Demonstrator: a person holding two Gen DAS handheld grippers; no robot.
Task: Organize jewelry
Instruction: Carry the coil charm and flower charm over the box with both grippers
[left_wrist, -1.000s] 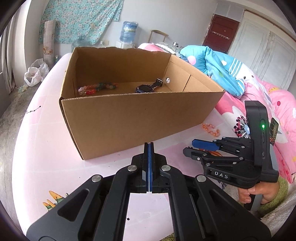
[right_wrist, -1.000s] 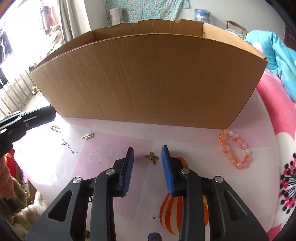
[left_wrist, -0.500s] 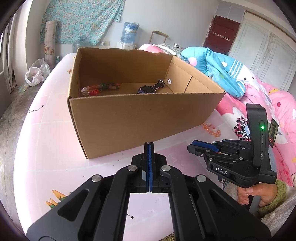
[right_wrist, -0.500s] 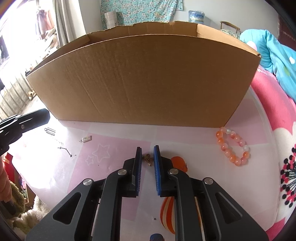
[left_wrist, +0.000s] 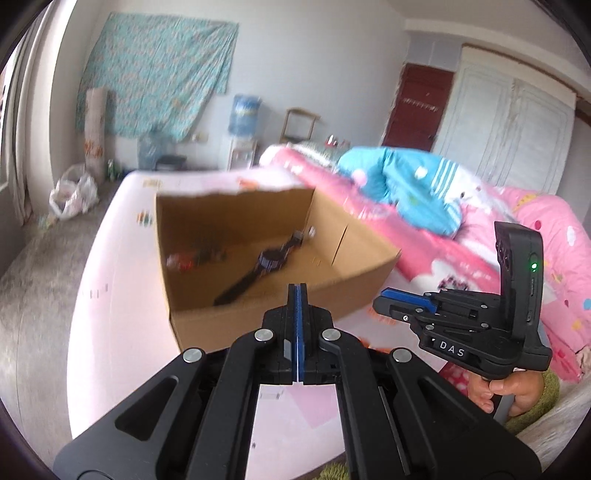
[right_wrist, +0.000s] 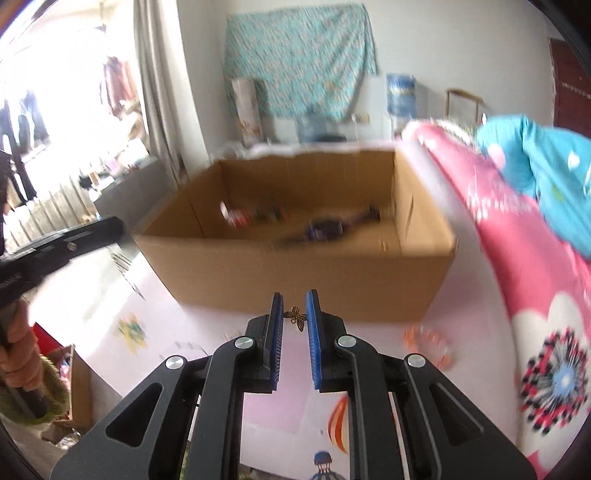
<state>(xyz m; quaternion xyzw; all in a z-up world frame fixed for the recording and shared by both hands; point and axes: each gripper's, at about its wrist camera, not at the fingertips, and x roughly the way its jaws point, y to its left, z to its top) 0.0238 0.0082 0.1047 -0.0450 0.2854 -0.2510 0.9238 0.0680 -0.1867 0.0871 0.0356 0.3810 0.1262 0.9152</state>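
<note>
Since a second ago both grippers have risen above the pink tabletop (left_wrist: 110, 314), so the cardboard box (right_wrist: 295, 273) now shows its floor from above instead of its front wall. The right gripper (right_wrist: 295, 319) has closed in that time and now pinches a small bronze butterfly-shaped charm (right_wrist: 296, 318) between its 2 blue pads, lifted clear of the table in front of the box. The left gripper (left_wrist: 297, 291) has its pads pressed flat together with nothing between them.

The tabletop is pale pink with printed cartoon motifs. Beside it lies pink bedding (right_wrist: 517, 258) with a turquoise blanket (left_wrist: 417, 192) on top. Behind stand a white wall with a floral teal cloth (left_wrist: 155, 74) pinned up, a water dispenser (left_wrist: 243, 114), a dark red door (left_wrist: 421, 107) and white wardrobe doors (left_wrist: 506, 133).

Inside the box lie a dark wristwatch (left_wrist: 266, 262) and a blurred string of coloured beads (left_wrist: 192, 258).

Only the right wrist view shows the charm, an orange bead bracelet (right_wrist: 428, 339) on the table near the box's right corner, and a bright window side with hanging clothes. Only the left wrist view shows the door, the wardrobe, a white plastic bag (left_wrist: 72, 195) on the floor, and the hand (left_wrist: 506, 391) holding the right gripper's handle.
</note>
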